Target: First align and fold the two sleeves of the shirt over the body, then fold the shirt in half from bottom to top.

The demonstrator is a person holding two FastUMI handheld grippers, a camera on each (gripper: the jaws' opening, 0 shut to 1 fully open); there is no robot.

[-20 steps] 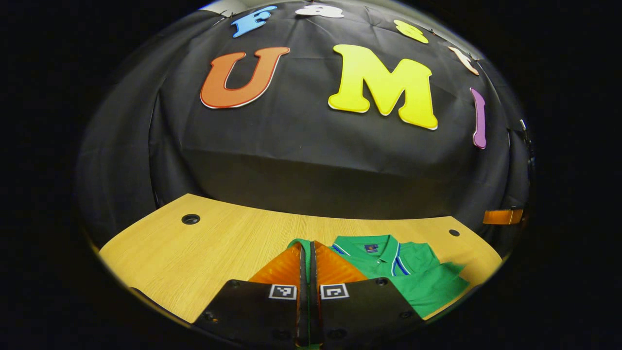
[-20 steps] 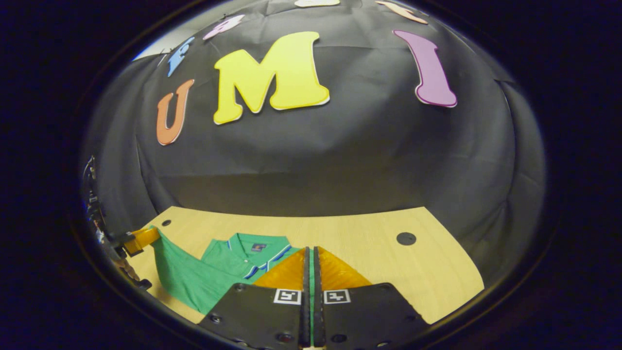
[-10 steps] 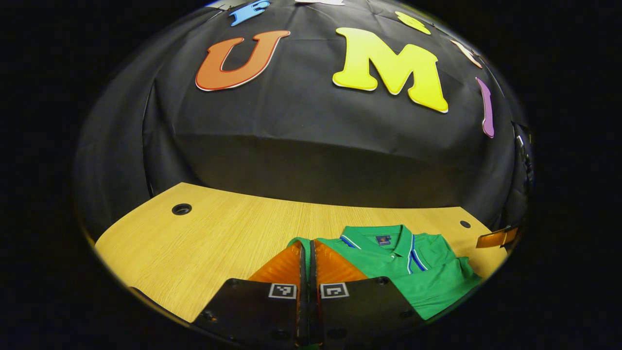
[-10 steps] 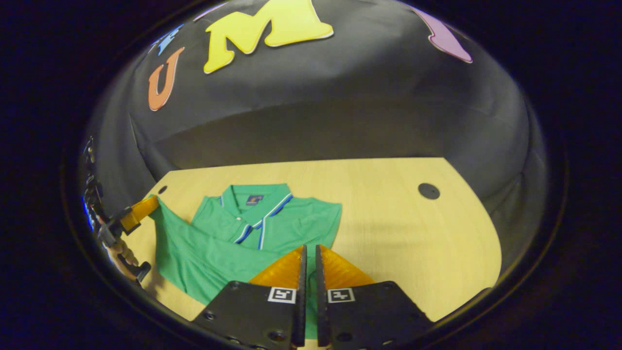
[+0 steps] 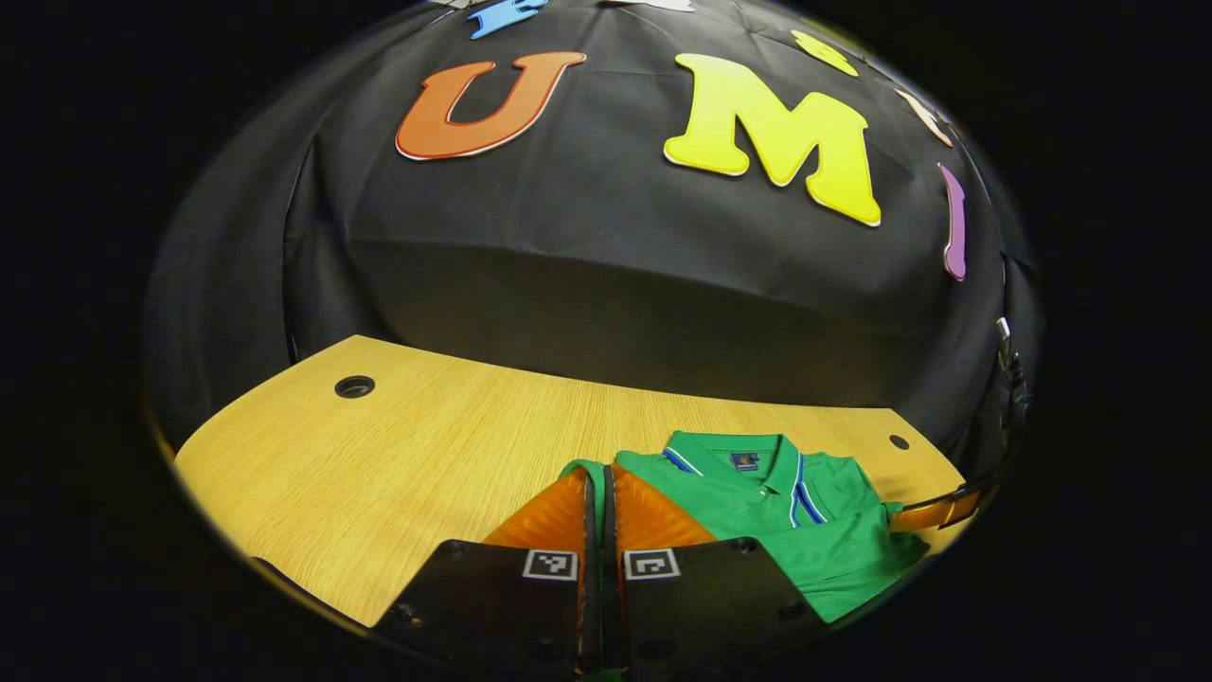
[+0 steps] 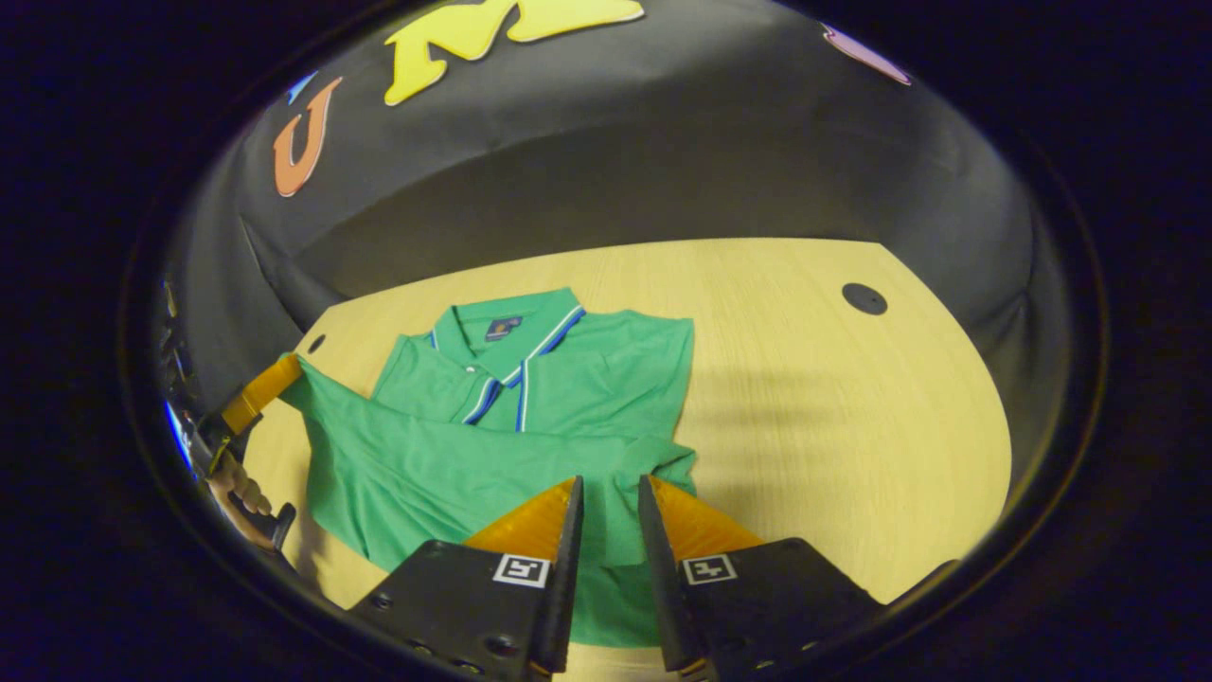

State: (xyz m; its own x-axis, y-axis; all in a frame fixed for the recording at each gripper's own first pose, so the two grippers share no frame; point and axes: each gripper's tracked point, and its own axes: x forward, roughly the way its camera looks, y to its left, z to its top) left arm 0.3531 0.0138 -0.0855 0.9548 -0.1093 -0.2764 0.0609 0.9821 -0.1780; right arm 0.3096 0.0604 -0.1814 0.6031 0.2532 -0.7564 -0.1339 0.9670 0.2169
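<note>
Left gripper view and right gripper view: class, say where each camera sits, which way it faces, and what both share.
Left gripper view: rides the left gripper, facing low across the table; fingers shut on green cloth.
Right gripper view: rides the right gripper, tilted down at the shirt; fingers parted; a hand at left.
Shared: shirt, table.

Right gripper (image 6: 606, 493): fingers, pressed together on shirt (image 6: 530, 417) fabric a second ago, now stand parted with a clear gap, the green cloth lying between and below them. Its camera has tipped downward (more table (image 6: 833, 398) and the whole collar area now seen, less of the wall). The folded-up hem has come to rest across the shirt's body. In the left gripper view, the right gripper (image 5: 933, 511) has dropped lower, now beside the shirt's edge.
</note>
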